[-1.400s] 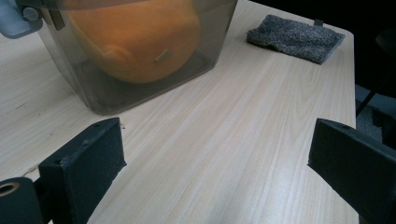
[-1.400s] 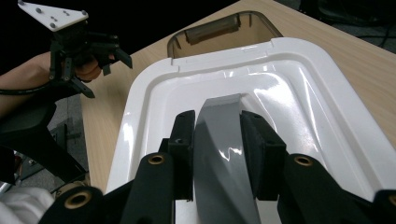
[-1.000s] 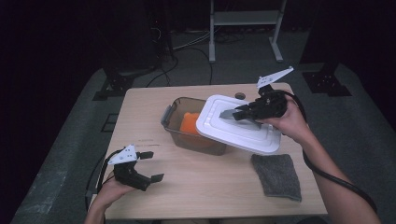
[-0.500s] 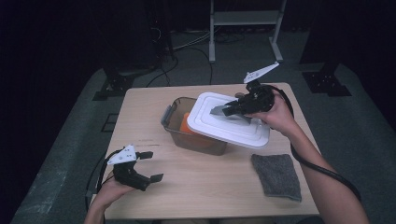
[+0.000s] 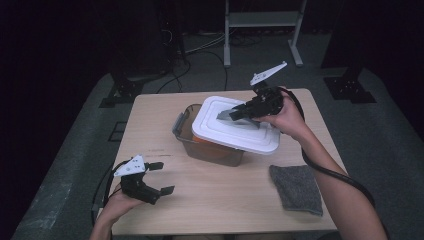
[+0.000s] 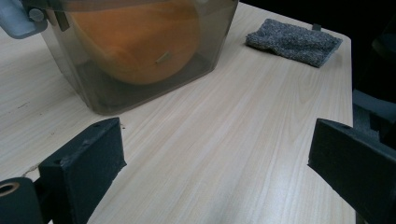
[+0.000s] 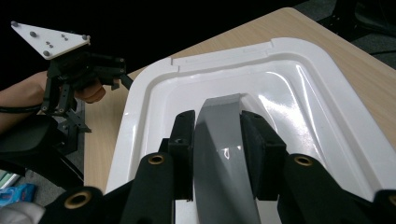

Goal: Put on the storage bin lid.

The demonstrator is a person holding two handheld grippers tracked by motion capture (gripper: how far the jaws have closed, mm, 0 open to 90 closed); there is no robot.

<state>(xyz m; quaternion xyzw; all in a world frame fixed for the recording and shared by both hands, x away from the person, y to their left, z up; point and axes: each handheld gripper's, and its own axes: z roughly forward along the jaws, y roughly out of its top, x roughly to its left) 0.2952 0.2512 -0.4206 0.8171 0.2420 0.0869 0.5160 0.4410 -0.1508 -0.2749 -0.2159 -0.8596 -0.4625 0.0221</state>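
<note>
My right gripper (image 5: 236, 114) is shut on the grey handle (image 7: 224, 154) of a white lid (image 5: 235, 132), its pads (image 7: 182, 135) pressing the handle from both sides. The lid (image 7: 289, 93) hangs slightly tilted over a clear, dark-tinted container (image 5: 207, 150), covering most of its opening. Through the container wall (image 6: 140, 93) an orange object (image 6: 140, 42) lies inside. Near the table's front left corner, my left gripper (image 5: 162, 177) rests open with nothing between its jaws, and bare tabletop lies between them (image 6: 215, 154). It is also seen beyond the lid's edge as the far gripper (image 7: 84, 70).
A grey cloth (image 5: 296, 188) lies flat at the front right of the wooden table (image 5: 225, 200), and appears beyond the container as the folded cloth (image 6: 294, 41). A grey latch (image 6: 16, 21) sticks out at the container's end. Dark floor with cables and stands surrounds the table.
My right gripper has carried the lid leftward, so it now covers more of the container and most of the orange object. The left gripper has stayed put.
</note>
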